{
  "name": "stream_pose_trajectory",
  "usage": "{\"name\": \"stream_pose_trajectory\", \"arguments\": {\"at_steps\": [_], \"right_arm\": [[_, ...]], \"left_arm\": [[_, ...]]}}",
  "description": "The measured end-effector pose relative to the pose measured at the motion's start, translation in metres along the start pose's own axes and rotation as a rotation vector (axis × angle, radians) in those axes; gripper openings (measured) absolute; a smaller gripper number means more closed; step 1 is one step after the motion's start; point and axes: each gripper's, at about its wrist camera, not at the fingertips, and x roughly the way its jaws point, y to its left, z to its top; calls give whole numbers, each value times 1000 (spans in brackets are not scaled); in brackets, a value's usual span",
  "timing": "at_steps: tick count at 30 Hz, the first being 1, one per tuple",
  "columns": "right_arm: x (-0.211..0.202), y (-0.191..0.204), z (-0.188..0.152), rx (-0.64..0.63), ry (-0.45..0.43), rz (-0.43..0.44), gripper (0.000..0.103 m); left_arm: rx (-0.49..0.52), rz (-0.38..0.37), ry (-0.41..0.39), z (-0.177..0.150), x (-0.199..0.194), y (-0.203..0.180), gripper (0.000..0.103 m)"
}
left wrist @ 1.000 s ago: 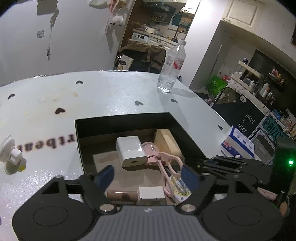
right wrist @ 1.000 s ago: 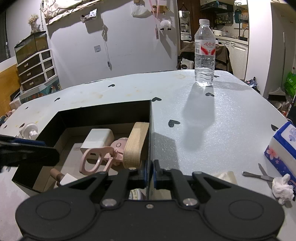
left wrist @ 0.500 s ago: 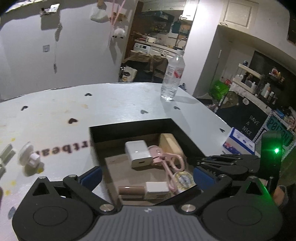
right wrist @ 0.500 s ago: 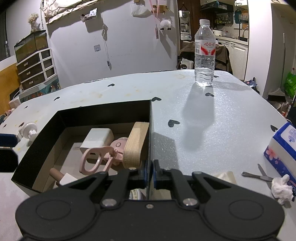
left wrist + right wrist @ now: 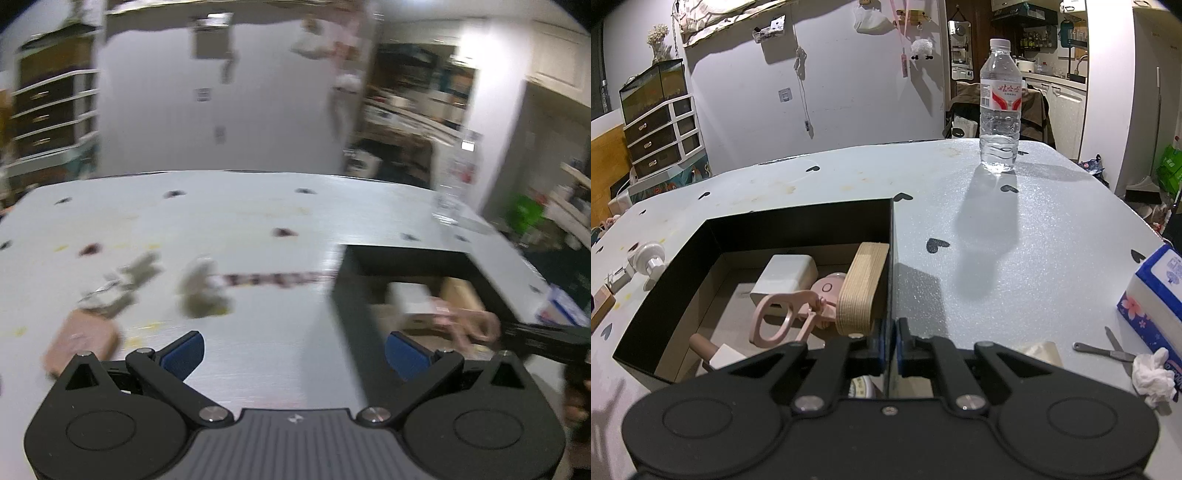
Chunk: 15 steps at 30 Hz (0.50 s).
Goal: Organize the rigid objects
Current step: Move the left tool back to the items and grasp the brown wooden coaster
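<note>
An open black box (image 5: pixel 798 225) sits on the white table and holds a white charger (image 5: pixel 785 273), a pink eyelash curler (image 5: pixel 783 317), a rounded wooden block (image 5: pixel 862 288) and a brown tube (image 5: pixel 701 345). My right gripper (image 5: pixel 890 343) is shut on the box's right wall at its near end. In the blurred left wrist view my left gripper (image 5: pixel 295 347) stands wide open over bare table, left of the box (image 5: pixel 406 254), with nothing between its blue pads (image 5: pixel 184 352). Ahead of it lie a white knob (image 5: pixel 203 291) and a flat wooden piece (image 5: pixel 79 343).
A water bottle (image 5: pixel 999 110) stands at the far right of the table. A blue tissue box (image 5: pixel 1156 291), a crumpled tissue (image 5: pixel 1152 376) and a small metal tool (image 5: pixel 1104 350) lie near the right edge. Drawers stand behind the table on the left.
My left gripper has swung left, from over the box to the table beside it, and its jaws have widened. The right gripper and the box have not moved.
</note>
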Motion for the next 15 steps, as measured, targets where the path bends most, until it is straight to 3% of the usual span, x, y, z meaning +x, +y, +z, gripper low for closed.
{"name": "stream_pose_trajectory", "arguments": {"at_steps": [8,15], "right_arm": [[1,1,0,-3,5,-4,6],[2,4,0,-7,8,-12,6]], "left_arm": [[-71,199,-43,-1,-2,63,103],[-41,281,-26,-2,14,106,103]]}}
